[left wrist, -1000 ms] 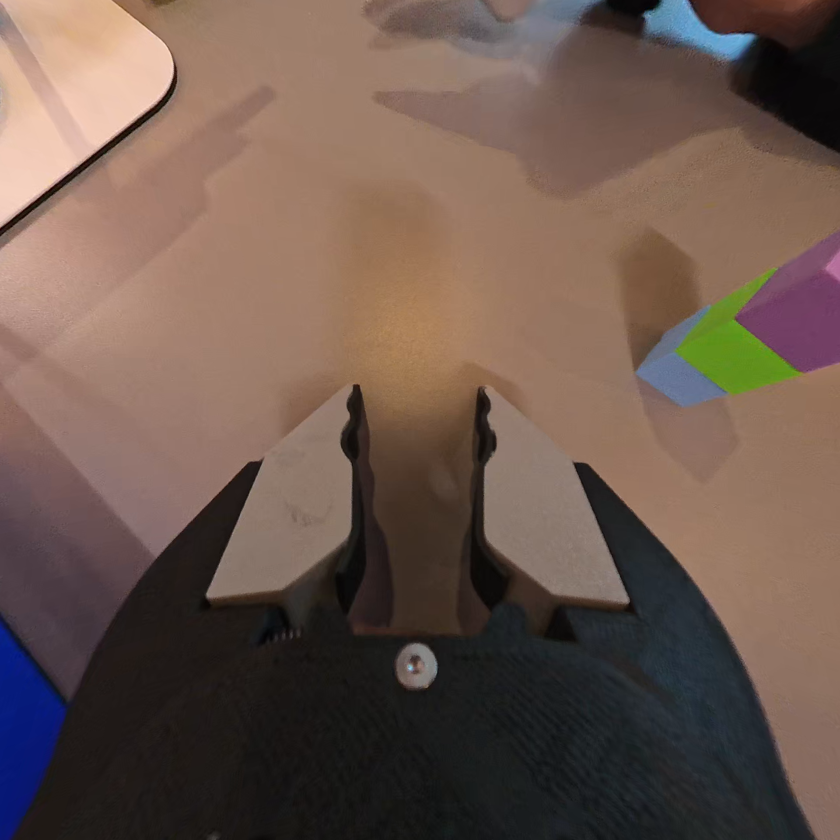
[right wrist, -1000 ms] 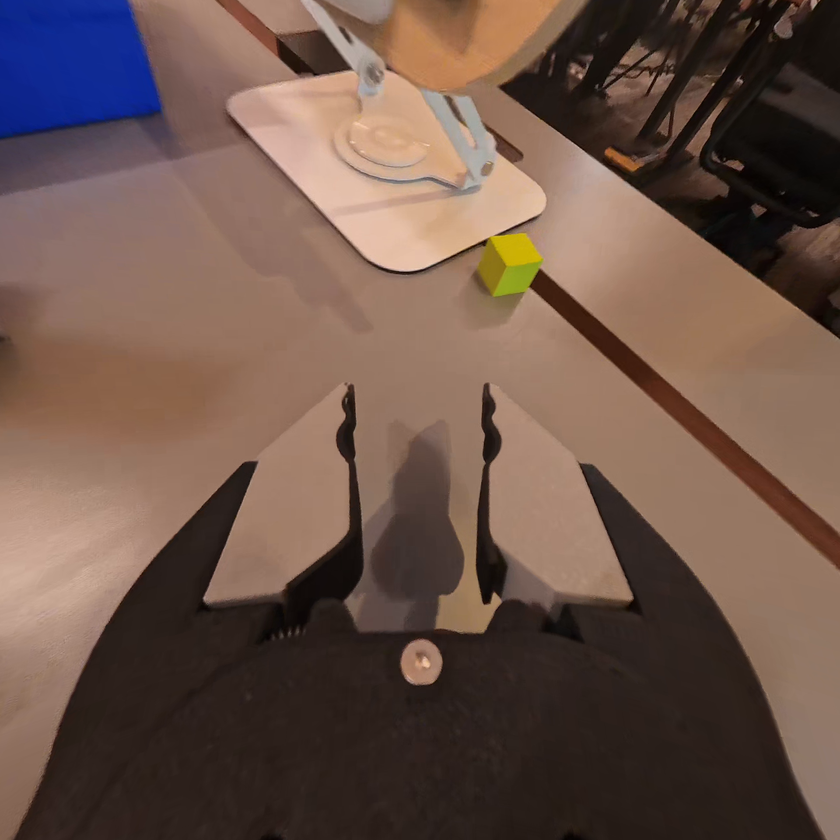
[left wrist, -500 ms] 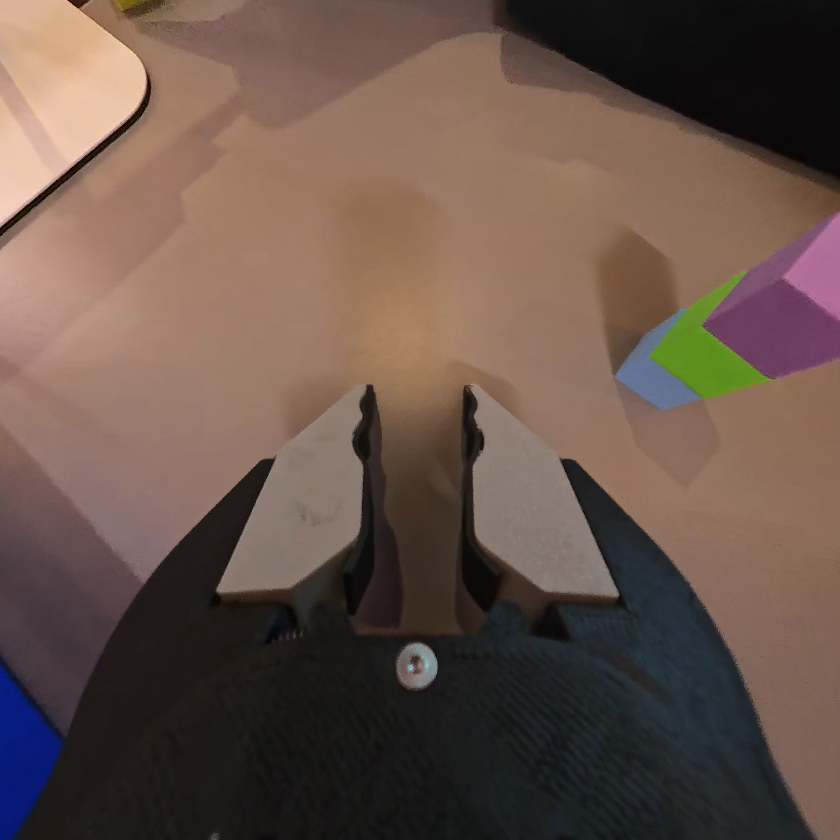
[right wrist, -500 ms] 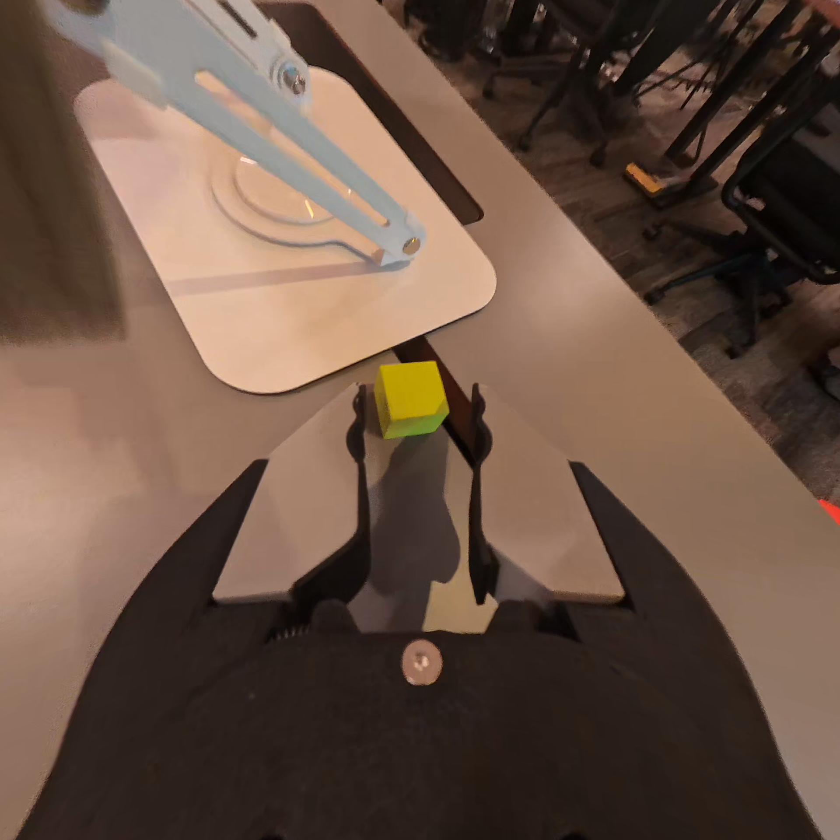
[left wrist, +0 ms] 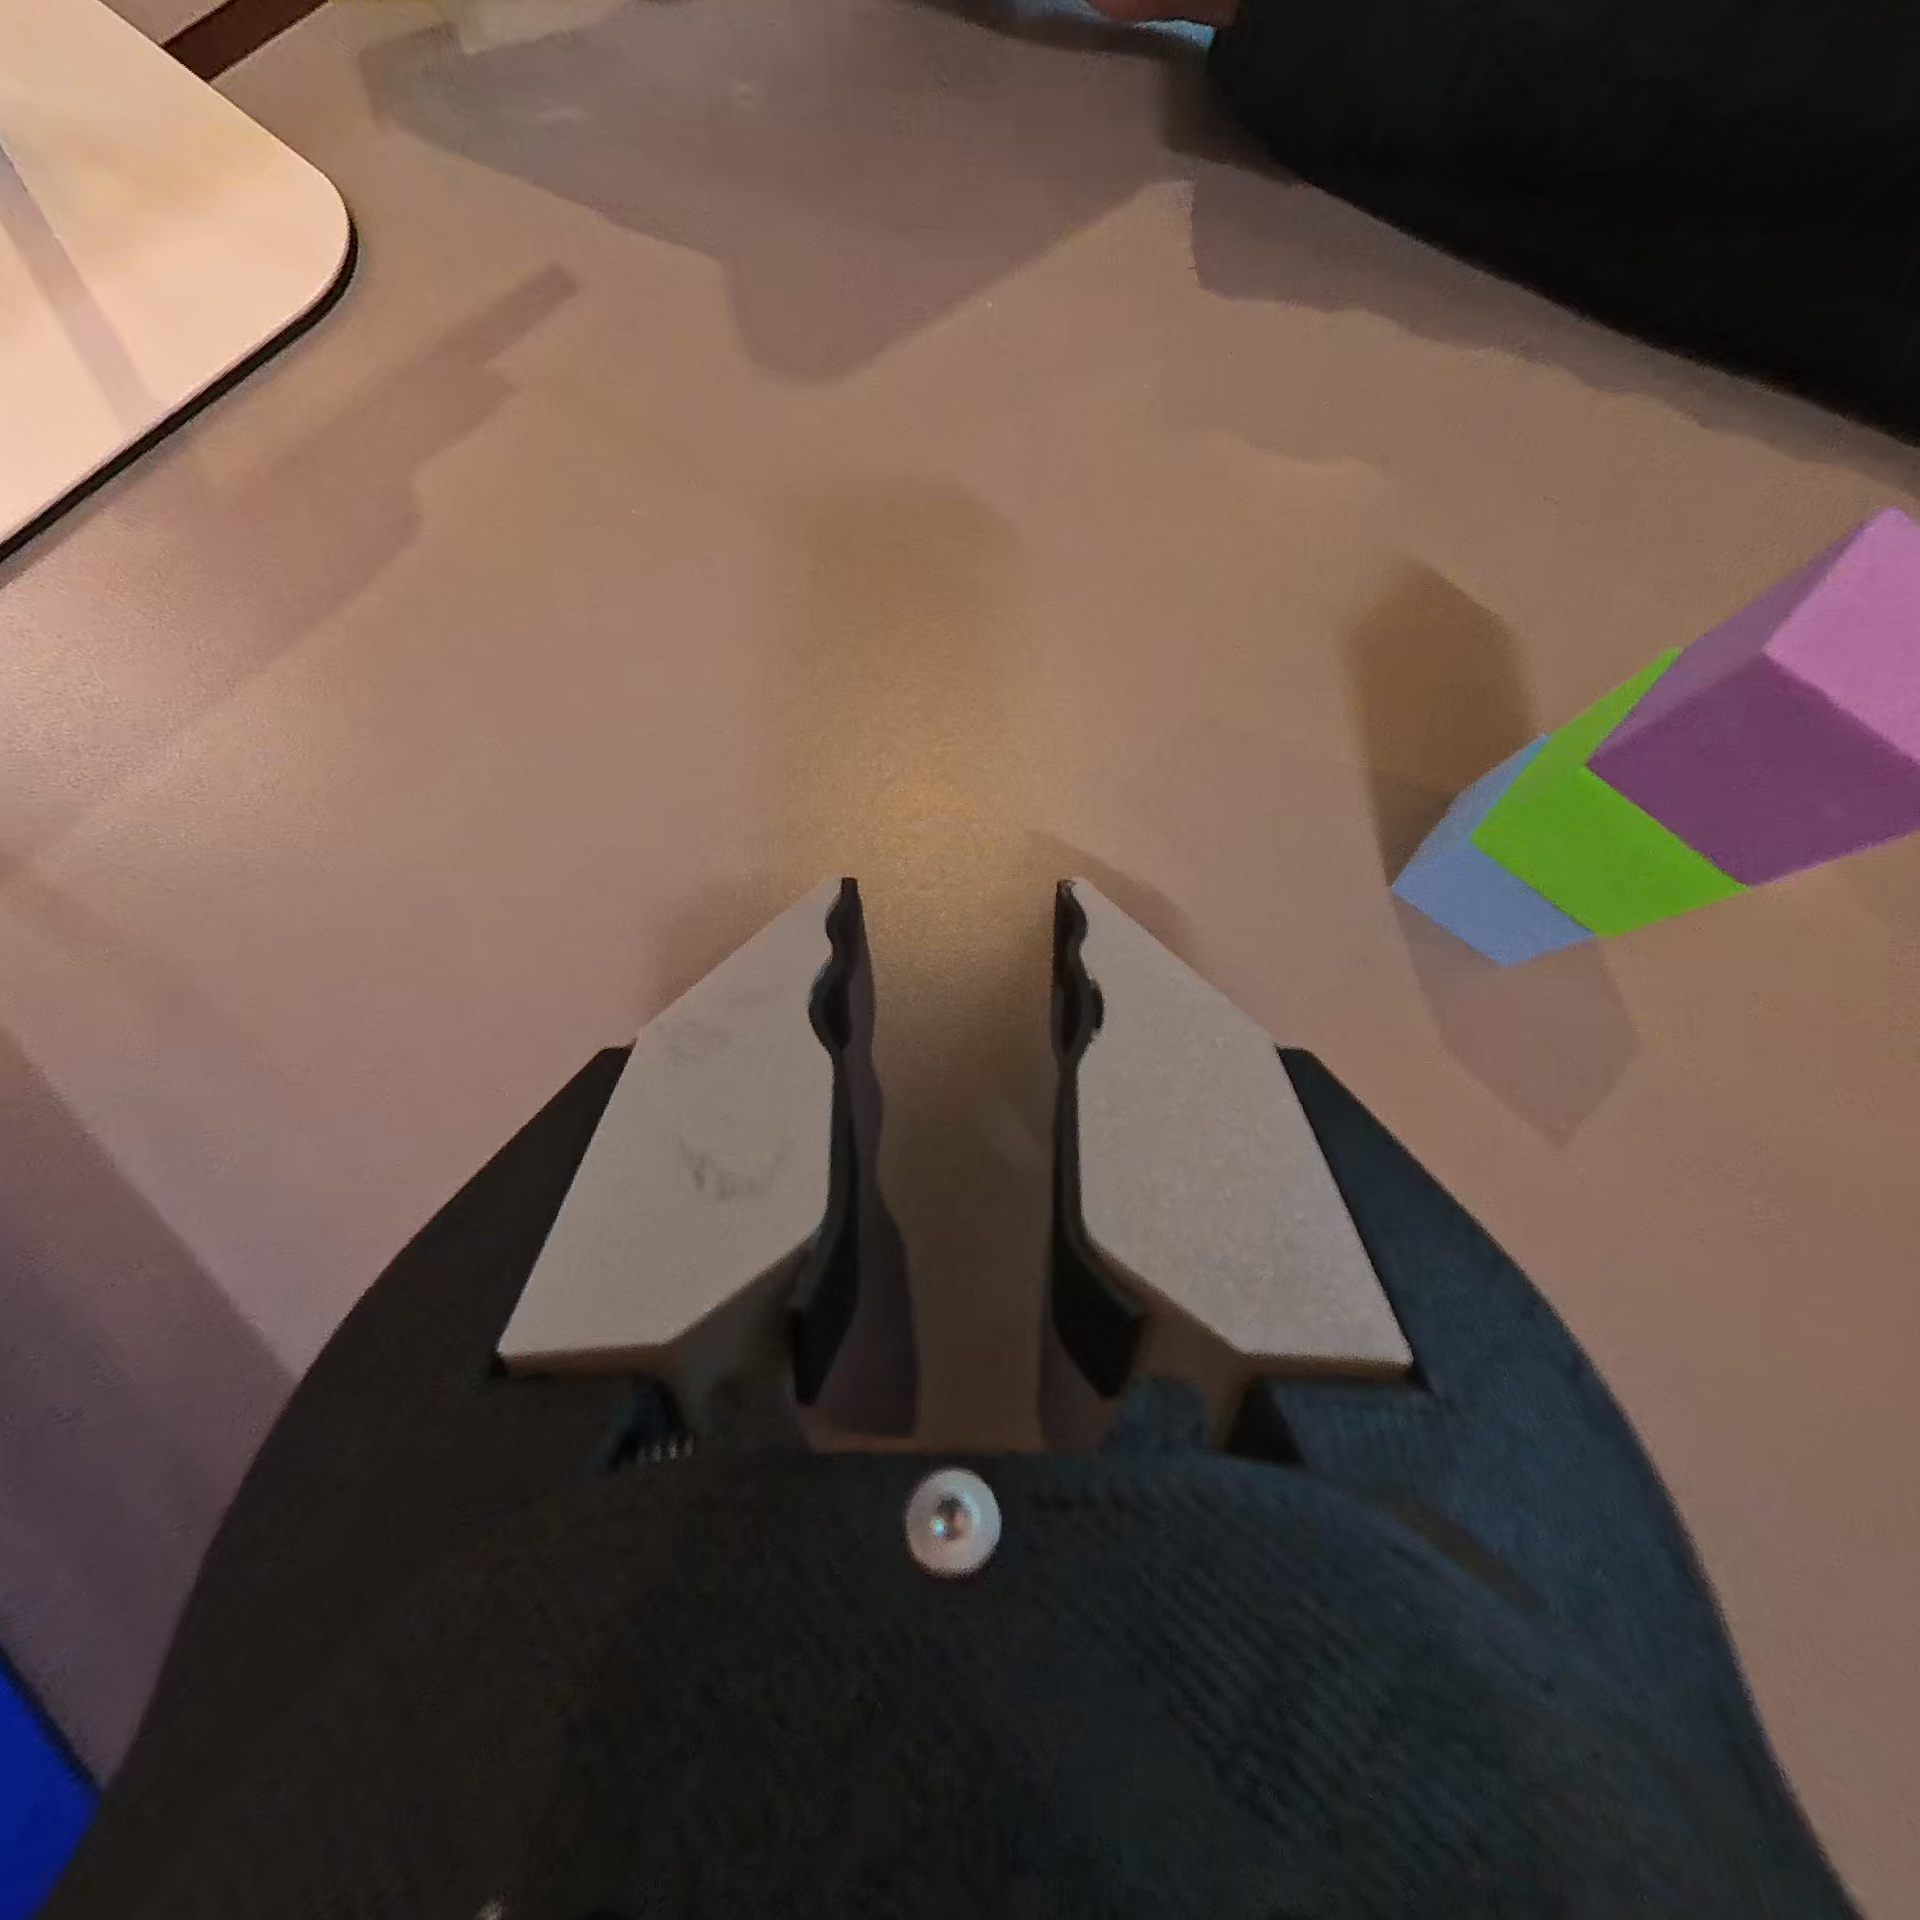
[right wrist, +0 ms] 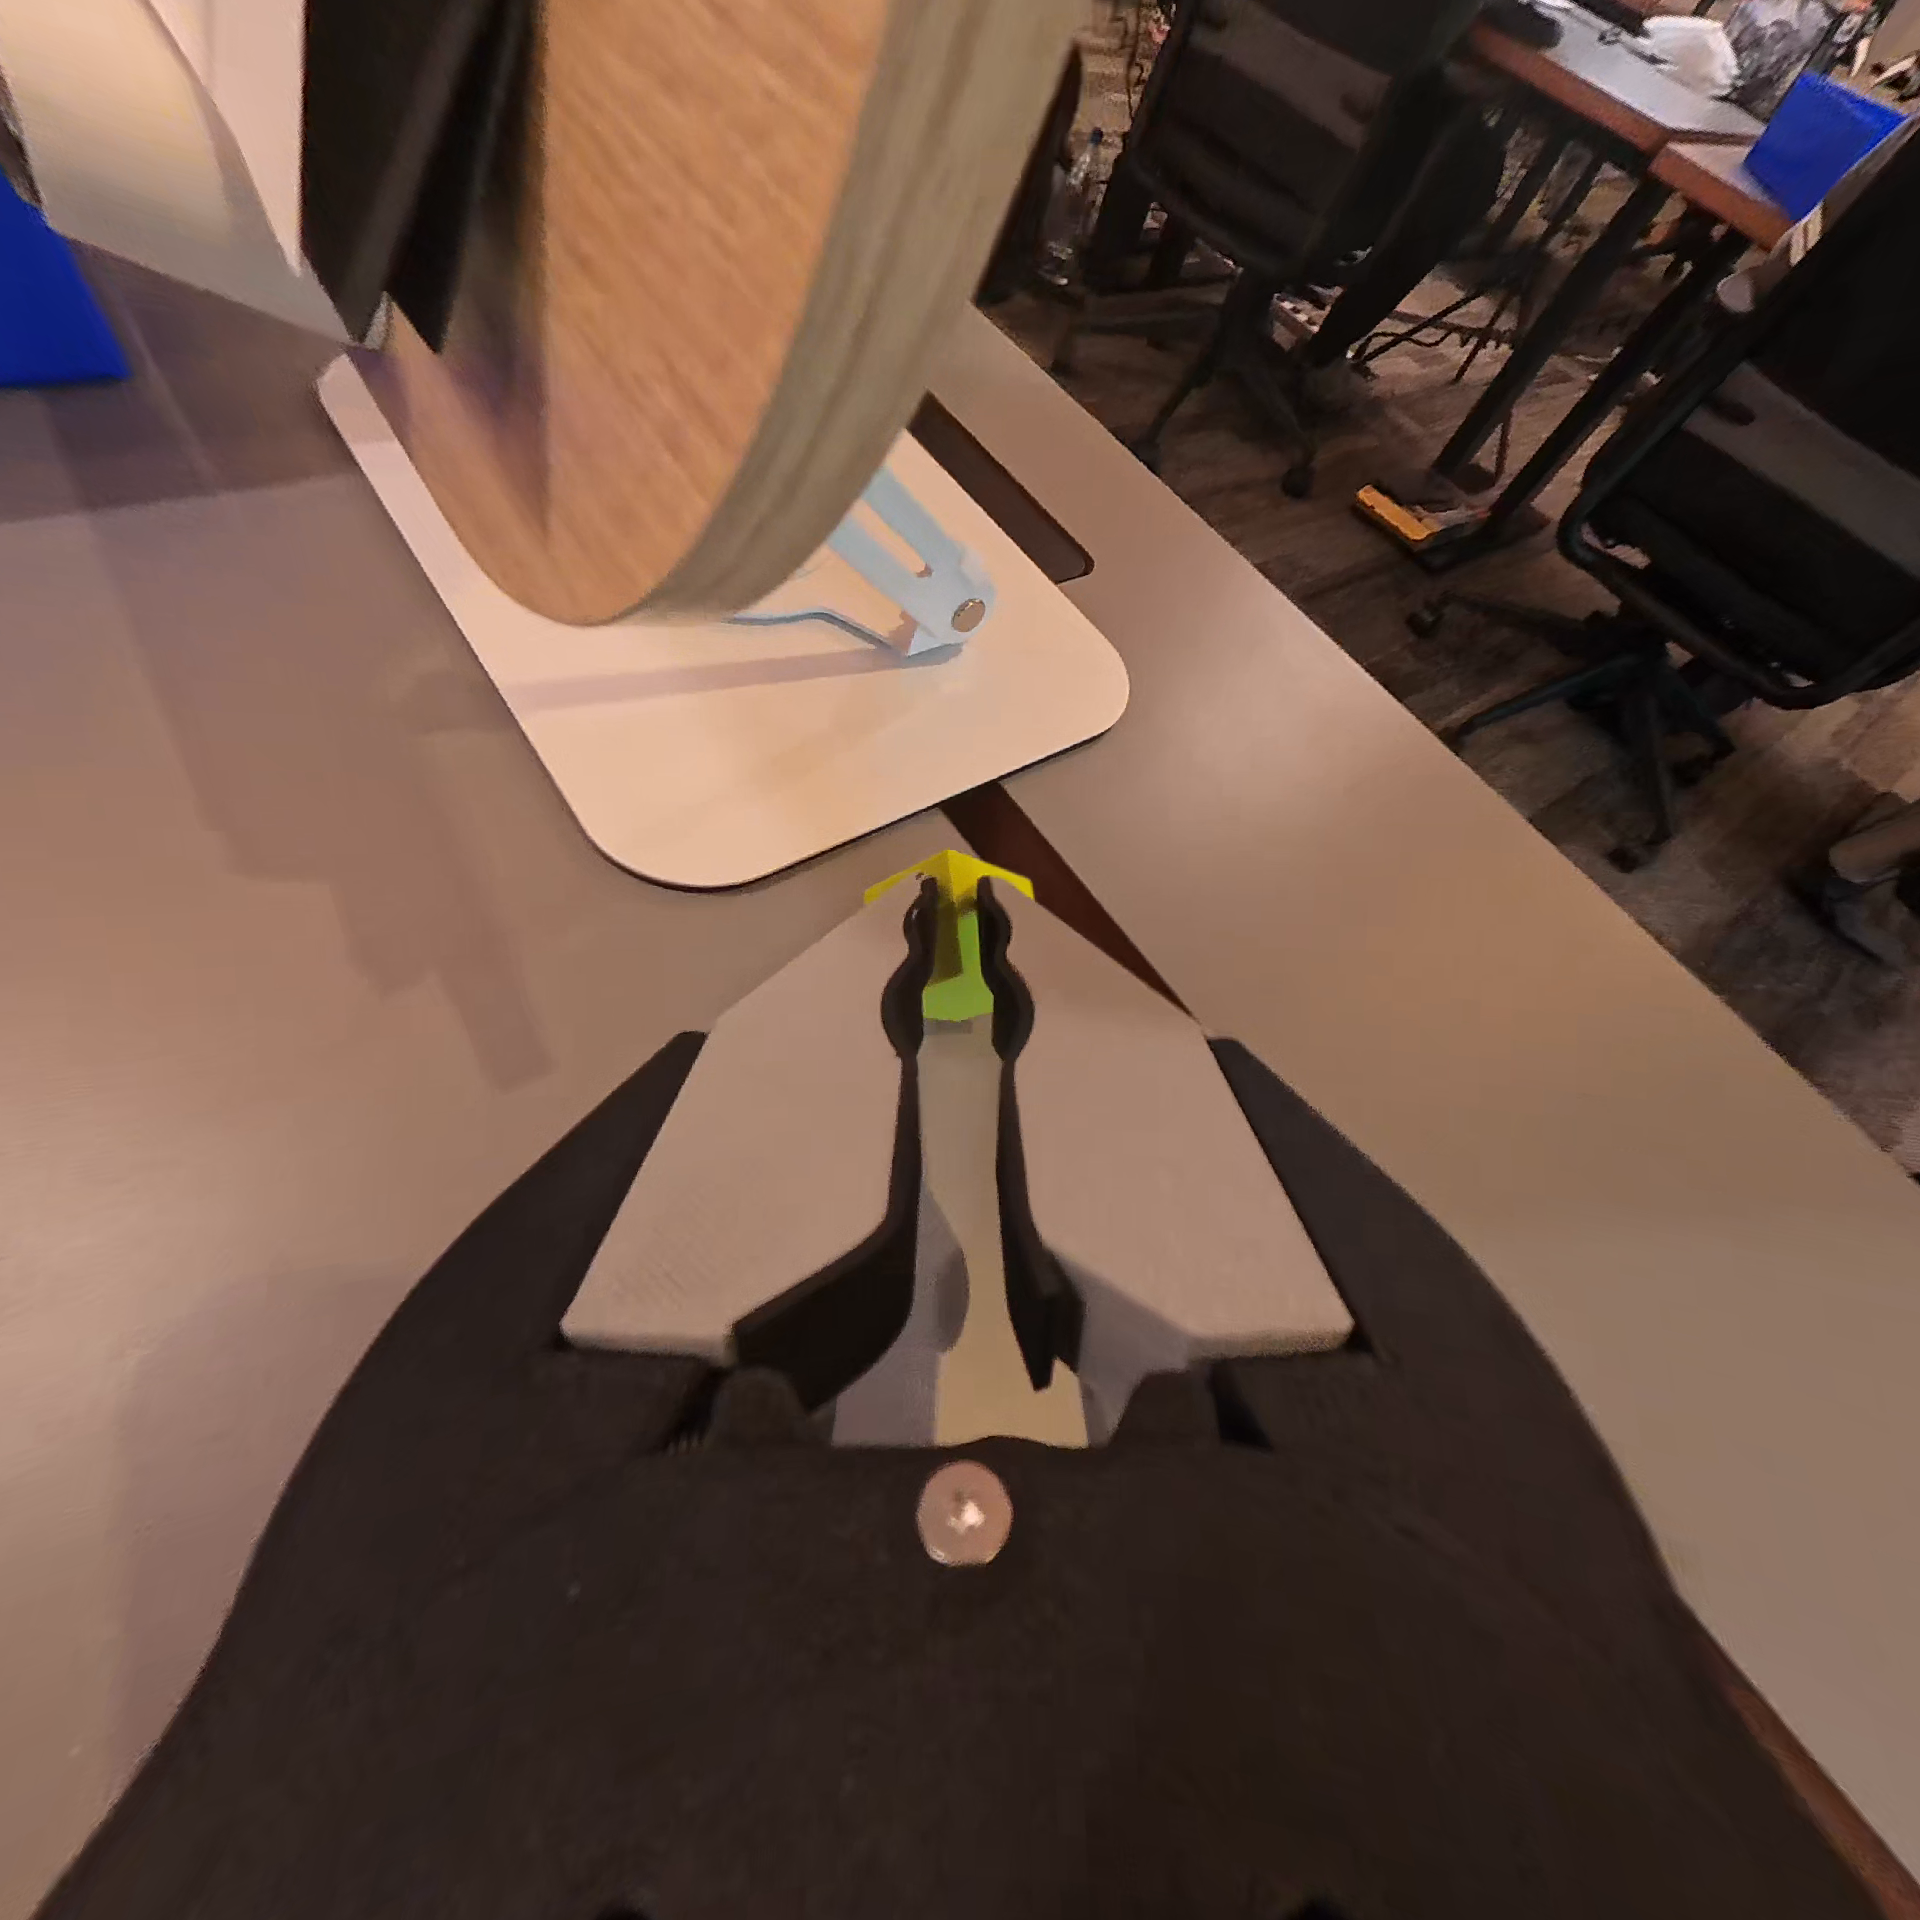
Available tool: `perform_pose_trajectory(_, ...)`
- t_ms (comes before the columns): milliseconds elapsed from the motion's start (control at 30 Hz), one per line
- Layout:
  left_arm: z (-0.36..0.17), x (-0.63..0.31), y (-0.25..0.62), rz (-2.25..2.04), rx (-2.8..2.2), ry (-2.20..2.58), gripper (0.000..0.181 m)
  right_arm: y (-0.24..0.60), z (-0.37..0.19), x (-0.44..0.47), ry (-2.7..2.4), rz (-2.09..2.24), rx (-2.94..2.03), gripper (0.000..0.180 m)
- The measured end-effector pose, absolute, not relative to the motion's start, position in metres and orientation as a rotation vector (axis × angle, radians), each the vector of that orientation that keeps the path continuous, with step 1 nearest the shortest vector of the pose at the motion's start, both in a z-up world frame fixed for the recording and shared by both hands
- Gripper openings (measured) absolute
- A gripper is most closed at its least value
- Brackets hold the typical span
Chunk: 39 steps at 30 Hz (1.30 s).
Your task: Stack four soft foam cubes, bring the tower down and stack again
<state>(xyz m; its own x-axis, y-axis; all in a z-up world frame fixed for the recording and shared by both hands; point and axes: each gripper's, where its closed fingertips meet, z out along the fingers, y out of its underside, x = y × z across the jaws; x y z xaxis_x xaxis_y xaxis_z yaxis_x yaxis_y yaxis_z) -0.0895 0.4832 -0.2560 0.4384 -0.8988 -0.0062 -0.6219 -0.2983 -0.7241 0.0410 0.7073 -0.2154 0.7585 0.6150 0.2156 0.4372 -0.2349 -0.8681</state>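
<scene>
Right gripper (right wrist: 956, 940) clamped tight on yellow-green cube (right wrist: 954, 971), squashing it, beside white base plate (right wrist: 831, 748) on grey table (right wrist: 1351, 987). Left gripper (left wrist: 956, 894) parted, empty, above table. Purple cube (left wrist: 1787, 748) on green cube (left wrist: 1590, 852) on pale blue cube (left wrist: 1475, 899), well right of it.

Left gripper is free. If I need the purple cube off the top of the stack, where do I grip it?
Grip the purple cube across two opposite flat side faces, coming down from above. It sits topmost on the green cube, so its sides are free. The left gripper stands open and empty.
</scene>
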Motion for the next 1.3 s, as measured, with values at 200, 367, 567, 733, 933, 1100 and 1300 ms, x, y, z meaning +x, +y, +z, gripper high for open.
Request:
perform_pose_trajectory(200,-0.256,-0.089,0.483,-0.533,-2.032,1.28,0.036,0.704,-0.21,0.042,-0.778,0.275,-1.861,0.004)
perform_pose_trajectory(367,-0.256,-0.089,0.483,-0.543,-2.028,1.283,0.036,0.7,-0.211,0.042,-0.78,0.262,-1.866,0.003)
perform_pose_trajectory(567,-0.256,-0.089,0.483,-0.545,-2.025,1.284,0.036,0.676,-0.202,0.041,-0.731,0.274,-1.829,0.004)
perform_pose_trajectory(733,-0.256,-0.089,0.483,-0.547,-2.021,1.281,0.036,0.627,-0.191,0.04,-0.647,0.363,-1.799,0.003)
perform_pose_trajectory(933,-0.256,-0.089,0.483,-0.553,-2.017,1.275,0.036,0.56,-0.191,0.041,-0.582,0.426,-1.823,0.003)
perform_pose_trajectory(1100,-0.256,-0.089,0.483,-0.551,-2.016,1.271,0.036,0.512,-0.194,0.04,-0.565,0.436,-1.847,0.003)
perform_pose_trajectory(1300,-0.256,-0.089,0.483,-0.548,-2.018,1.26,0.036,0.474,-0.204,0.035,-0.584,0.508,-1.919,0.004)
